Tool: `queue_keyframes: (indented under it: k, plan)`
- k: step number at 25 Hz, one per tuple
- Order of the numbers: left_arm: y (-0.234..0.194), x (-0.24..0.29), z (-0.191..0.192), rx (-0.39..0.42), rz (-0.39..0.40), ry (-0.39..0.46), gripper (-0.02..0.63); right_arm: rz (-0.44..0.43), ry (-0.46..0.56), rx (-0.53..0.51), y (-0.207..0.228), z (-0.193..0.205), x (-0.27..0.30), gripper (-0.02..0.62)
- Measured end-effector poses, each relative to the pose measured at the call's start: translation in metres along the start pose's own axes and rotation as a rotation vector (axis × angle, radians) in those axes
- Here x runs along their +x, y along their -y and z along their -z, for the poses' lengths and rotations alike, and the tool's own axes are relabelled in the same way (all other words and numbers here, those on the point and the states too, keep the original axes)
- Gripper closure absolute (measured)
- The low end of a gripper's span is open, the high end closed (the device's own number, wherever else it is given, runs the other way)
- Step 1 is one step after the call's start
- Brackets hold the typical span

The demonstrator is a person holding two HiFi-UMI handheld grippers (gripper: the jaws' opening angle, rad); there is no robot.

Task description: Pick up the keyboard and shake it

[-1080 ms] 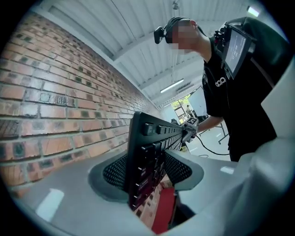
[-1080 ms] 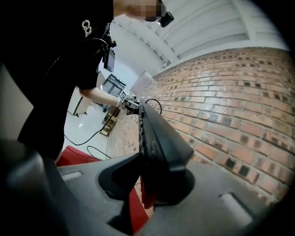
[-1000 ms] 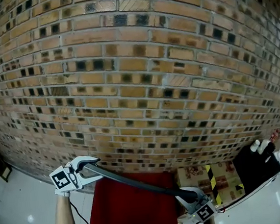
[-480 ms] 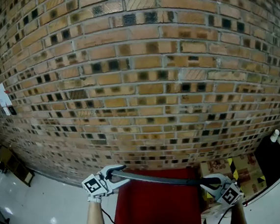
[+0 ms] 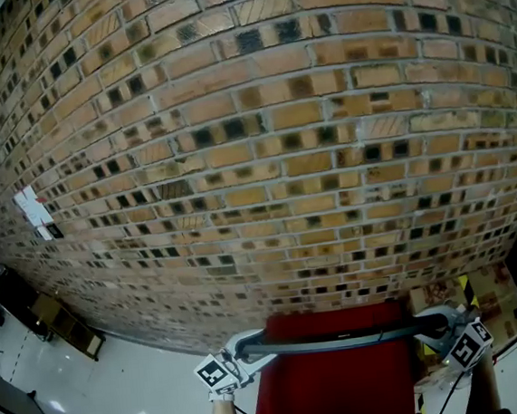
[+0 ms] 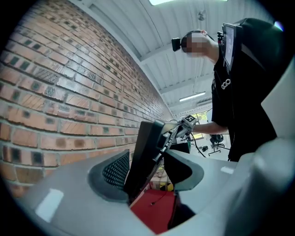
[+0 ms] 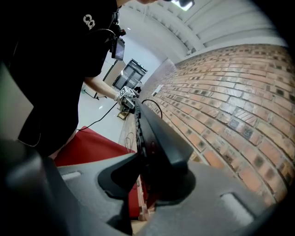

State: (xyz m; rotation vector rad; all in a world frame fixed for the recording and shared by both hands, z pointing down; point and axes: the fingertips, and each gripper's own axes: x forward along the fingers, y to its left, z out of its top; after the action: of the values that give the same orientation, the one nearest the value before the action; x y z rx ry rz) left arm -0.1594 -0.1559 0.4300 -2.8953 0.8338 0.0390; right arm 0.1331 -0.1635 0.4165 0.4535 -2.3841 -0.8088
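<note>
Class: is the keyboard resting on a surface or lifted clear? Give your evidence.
Lifted clear. The keyboard spans roughly level between the left gripper and right gripper, each clamped on one end.

The left claw (image 5: 243, 349) and right claw (image 5: 436, 323) are held out level with each other, facing inward. Each is clamped on one end of the keyboard (image 5: 339, 337), and the right jaws have just eased slightly wider.

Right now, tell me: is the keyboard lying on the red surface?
No, the keyboard hangs above the red surface, clamped at its ends by the left gripper and the right gripper.
</note>
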Motion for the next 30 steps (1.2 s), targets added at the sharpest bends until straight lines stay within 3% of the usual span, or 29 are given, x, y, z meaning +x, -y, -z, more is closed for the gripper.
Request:
queue_keyframes:
  k: [7, 13, 18, 22, 30]
  plan:
    - [-0.001, 0.000, 0.012, -0.044, 0.019, -0.038, 0.354, -0.041, -0.032, 0.063, -0.011, 0.008, 0.008, 0.513]
    - [0.009, -0.016, 0.008, -0.078, 0.007, -0.086, 0.364, -0.165, 0.011, 0.202, -0.030, 0.007, 0.009, 0.518]
    - [0.001, -0.023, 0.088, -0.218, -0.022, -0.171, 0.365, -0.303, 0.031, 0.428, -0.084, 0.075, 0.059, 0.520]
    - [0.022, -0.028, 0.152, -0.366, 0.005, -0.268, 0.373, -0.413, -0.015, 0.600, -0.136, 0.121, 0.076, 0.518]
    - [0.050, -0.048, 0.251, -0.603, -0.010, -0.413, 0.380, -0.595, -0.091, 0.907, -0.222, 0.170, 0.108, 0.514]
